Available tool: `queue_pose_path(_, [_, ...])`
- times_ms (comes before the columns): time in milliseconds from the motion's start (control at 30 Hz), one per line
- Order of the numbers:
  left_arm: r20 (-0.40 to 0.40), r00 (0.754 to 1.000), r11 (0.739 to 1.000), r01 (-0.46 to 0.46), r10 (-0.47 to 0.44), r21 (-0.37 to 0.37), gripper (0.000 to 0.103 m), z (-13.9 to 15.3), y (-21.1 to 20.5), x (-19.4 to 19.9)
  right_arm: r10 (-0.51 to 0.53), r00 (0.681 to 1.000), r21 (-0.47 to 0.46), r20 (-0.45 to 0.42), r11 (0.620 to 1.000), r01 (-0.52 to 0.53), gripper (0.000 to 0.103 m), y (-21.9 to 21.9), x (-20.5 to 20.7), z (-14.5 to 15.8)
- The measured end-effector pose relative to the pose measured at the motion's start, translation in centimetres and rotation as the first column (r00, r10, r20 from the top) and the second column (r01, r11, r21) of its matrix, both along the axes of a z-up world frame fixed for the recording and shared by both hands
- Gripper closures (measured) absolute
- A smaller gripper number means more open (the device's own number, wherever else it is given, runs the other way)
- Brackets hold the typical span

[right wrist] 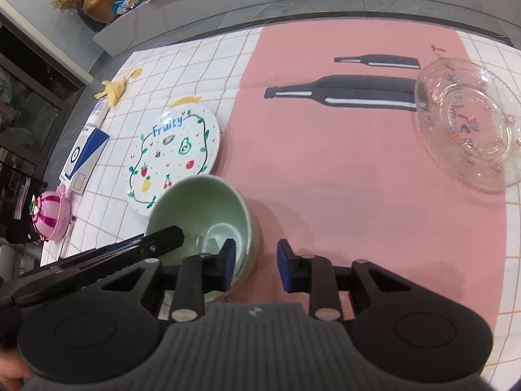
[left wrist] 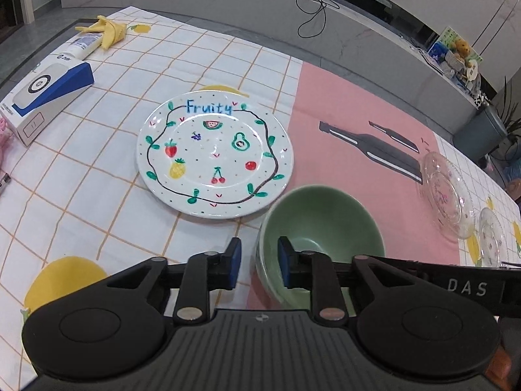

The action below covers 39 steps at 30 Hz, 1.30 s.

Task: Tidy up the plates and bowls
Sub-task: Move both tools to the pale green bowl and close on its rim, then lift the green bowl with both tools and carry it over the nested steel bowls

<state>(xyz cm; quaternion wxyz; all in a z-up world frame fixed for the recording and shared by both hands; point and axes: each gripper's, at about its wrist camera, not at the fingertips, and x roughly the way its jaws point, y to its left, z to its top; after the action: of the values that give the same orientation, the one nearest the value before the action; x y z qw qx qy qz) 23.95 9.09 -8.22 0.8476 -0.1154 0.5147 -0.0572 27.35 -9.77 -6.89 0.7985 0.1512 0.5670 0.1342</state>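
**2 grippers meet at the green bowl**

The round green ceramic bowl (left wrist: 320, 238) sits on the pink part of the tabletop (right wrist: 358, 195). It is just beside the near right edge of the white round plate with painted fruit and the word "Fruity" (left wrist: 215, 156). From the right wrist view the bowl looks like it may cover a bit of the plate's rim, but I cannot tell if they touch.

The left gripper (left wrist: 259, 265) has its fingers spread apart, with 1 blue pad inside the bowl and 1 outside. The rim wall sits between them, not pinched yet. I think this is so it can squeeze the wall and lift the bowl.

The right gripper (right wrist: 256, 265) is spread apart too and grasps nothing. Its left pad is at the bowl's right rim.

2 clear glass plates (left wrist: 446, 192) wait far to the right. They may be stacked later.
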Motion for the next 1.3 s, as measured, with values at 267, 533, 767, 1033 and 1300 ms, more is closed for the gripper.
queue_pose_path(267, [-0.039, 0.999, 0.999, -0.015, 0.014, -0.037, 0.082, -1.0, 0.5, 0.2, -0.012, 1.0, 0.021, -0.011, 1.0, 0.012, 0.081, 0.1, -0.2, -0.6])
queue_pose_path(533, [-0.052, 0.999, 0.999, -0.016, 0.014, -0.045, 0.081, -1.5, 0.2, 0.3, -0.022, 1.0, 0.025, -0.01, 0.999, 0.022, 0.077, 0.0, -0.2, -0.9])
queue_pose_path(767, [-0.027, 0.999, 0.999, -0.037, 0.036, -0.034, 0.081, -1.3, 0.2, 0.1, -0.042, 0.999, 0.089, -0.028, 0.995, 0.044, 0.077, -0.6, 0.1, -0.9])
queue_pose_path(1033, [-0.039, 0.998, 0.998, -0.046, 0.044, -0.043, 0.08, -1.2, 0.1, 0.1, -0.049, 0.998, 0.096, -0.043, 0.994, 0.053, 0.086, -0.6, 0.0, -1.5])
queue_pose_path(1300, [-0.049, 0.998, 1.0, -0.025, 0.024, -0.007, 0.091, -0.8, -0.3, 0.0, -0.047, 0.999, 0.08, -0.024, 0.996, 0.049, 0.089, -0.2, -0.3, -1.1])
